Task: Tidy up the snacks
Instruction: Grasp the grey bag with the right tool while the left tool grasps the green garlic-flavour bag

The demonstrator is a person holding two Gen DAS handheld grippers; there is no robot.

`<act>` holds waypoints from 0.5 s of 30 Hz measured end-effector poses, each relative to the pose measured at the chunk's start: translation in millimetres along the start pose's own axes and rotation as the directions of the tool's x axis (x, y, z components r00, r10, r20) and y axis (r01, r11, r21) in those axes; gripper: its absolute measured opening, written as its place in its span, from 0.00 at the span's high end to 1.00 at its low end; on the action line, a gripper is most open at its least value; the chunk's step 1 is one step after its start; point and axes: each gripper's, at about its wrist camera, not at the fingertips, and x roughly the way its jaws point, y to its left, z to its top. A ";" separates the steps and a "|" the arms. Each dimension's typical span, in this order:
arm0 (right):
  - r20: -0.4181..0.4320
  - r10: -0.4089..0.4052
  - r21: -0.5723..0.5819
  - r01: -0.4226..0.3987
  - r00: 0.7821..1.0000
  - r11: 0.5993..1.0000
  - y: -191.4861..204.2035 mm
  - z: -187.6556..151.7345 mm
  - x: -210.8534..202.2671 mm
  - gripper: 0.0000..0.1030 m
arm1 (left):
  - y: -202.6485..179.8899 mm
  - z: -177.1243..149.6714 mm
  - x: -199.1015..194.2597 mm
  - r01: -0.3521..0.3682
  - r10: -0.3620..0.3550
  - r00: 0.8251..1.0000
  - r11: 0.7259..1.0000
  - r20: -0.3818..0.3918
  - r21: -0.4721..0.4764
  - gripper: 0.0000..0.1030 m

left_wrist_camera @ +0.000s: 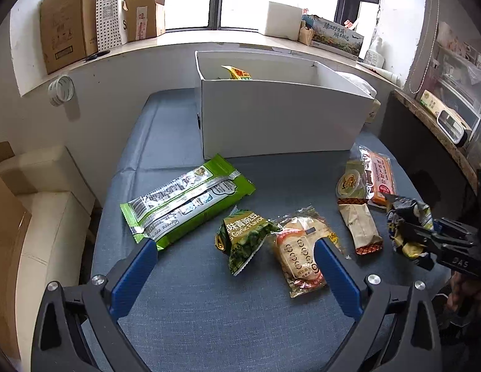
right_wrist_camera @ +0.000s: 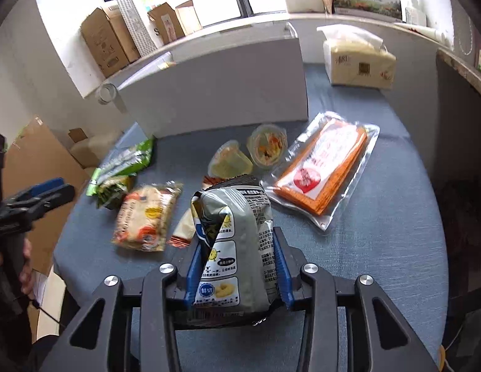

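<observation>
Now | right gripper (right_wrist_camera: 237, 276) jaws clamp chip bag (right_wrist_camera: 231, 241) | left gripper (left_wrist_camera: 236, 266) jaws spread, unloaded

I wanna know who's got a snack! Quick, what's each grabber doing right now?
Left gripper: open, holding nothing, above the blue table.
Right gripper: shut on the grey chip bag.

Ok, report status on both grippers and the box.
Right gripper shut on chip bag. Left gripper open, empty. White box ahead, open, path unobstructed.
</observation>
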 end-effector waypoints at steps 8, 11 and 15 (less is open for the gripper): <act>0.099 0.000 -0.031 0.003 0.995 1.000 10.8 11.3 -38.7 0.57 | -11.6 15.7 55.9 -0.045 0.040 0.995 0.998 -0.090 -0.045 0.00; 0.099 -0.003 -0.028 0.006 0.995 1.000 11.0 11.8 -41.0 0.57 | -9.0 17.4 74.1 -0.044 0.034 0.990 0.997 -0.136 -0.070 0.01; 0.085 0.001 -0.010 0.000 0.996 1.000 5.7 7.4 -39.4 0.57 | 1.3 12.6 81.7 -0.008 -0.010 0.989 0.993 -0.149 -0.116 0.19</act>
